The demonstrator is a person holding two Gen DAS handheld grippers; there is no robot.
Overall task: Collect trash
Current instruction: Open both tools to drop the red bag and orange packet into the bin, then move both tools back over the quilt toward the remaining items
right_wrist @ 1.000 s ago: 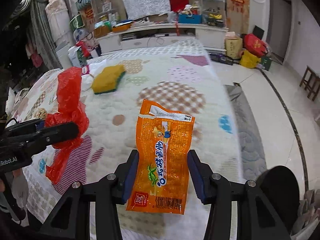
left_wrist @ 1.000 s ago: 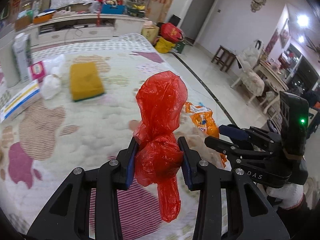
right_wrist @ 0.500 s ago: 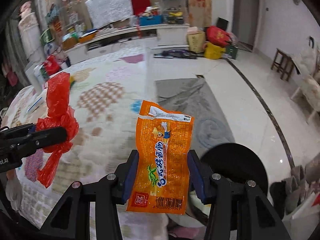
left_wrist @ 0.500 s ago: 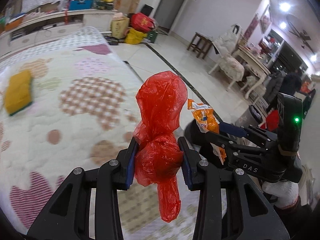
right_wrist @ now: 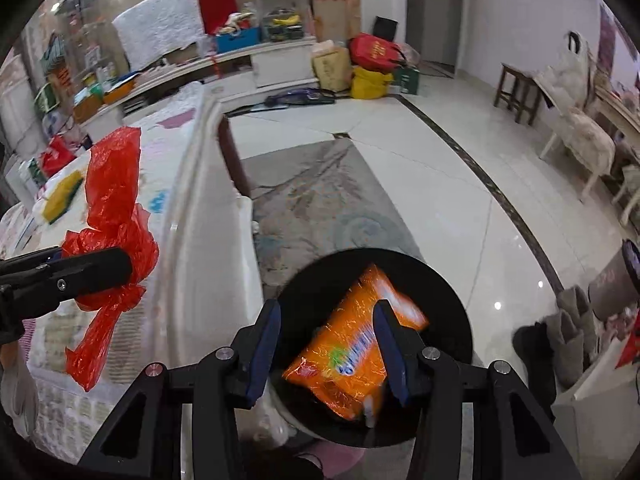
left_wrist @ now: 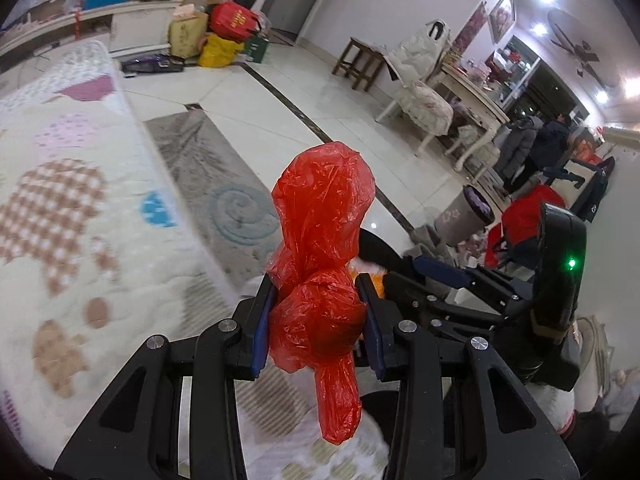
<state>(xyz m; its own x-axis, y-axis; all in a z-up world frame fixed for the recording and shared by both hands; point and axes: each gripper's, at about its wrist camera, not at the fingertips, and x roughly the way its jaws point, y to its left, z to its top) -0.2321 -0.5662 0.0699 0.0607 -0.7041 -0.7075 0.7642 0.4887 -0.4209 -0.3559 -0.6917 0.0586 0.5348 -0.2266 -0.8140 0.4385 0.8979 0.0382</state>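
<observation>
My left gripper is shut on a crumpled red plastic bag, held over the bed's edge; the bag also shows in the right wrist view. My right gripper is open above a round black trash bin on the floor beside the bed. An orange snack wrapper lies loose and tilted inside the bin, between and below my fingers. In the left wrist view the right gripper sits just right of the red bag.
The bed with a patterned quilt is on the left, a grey rug on the tiled floor beside it. A yellow sponge lies on the bed. A second grey bin, chairs and bags stand farther off.
Both grippers swung right from over the bed to the bin. My right gripper opened and the orange wrapper dropped into the black bin. The left still grips the red bag.
</observation>
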